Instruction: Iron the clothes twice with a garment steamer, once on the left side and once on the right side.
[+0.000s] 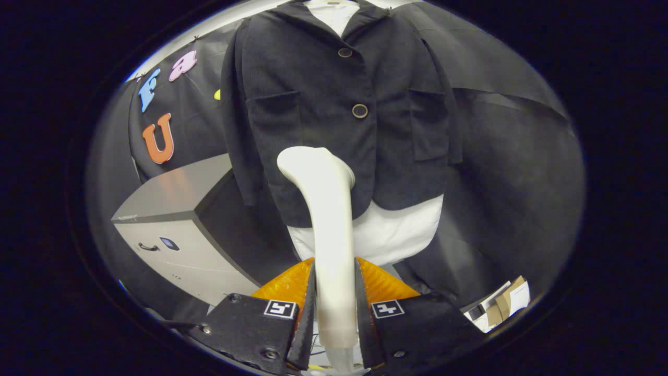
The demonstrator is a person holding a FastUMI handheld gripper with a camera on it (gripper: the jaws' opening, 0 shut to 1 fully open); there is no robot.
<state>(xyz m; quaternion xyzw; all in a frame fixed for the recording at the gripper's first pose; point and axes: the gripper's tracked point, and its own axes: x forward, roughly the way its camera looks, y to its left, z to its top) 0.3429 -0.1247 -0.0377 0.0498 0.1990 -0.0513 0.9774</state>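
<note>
The garment steamer (323, 209) is plain cream-white. The jacket (334, 115) is dark charcoal with brown buttons, over a white shirt (396, 232). The cabinet (177, 230) is light grey.

The white plastic garment steamer (326, 219) is clamped between both fingers of the gripper (335, 308), its head held against the dark corduroy jacket (334, 104).

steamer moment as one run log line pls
claw: shut on steamer | steamer head: low on dark jacket, left of buttons | white shirt: beneath jacket
</note>
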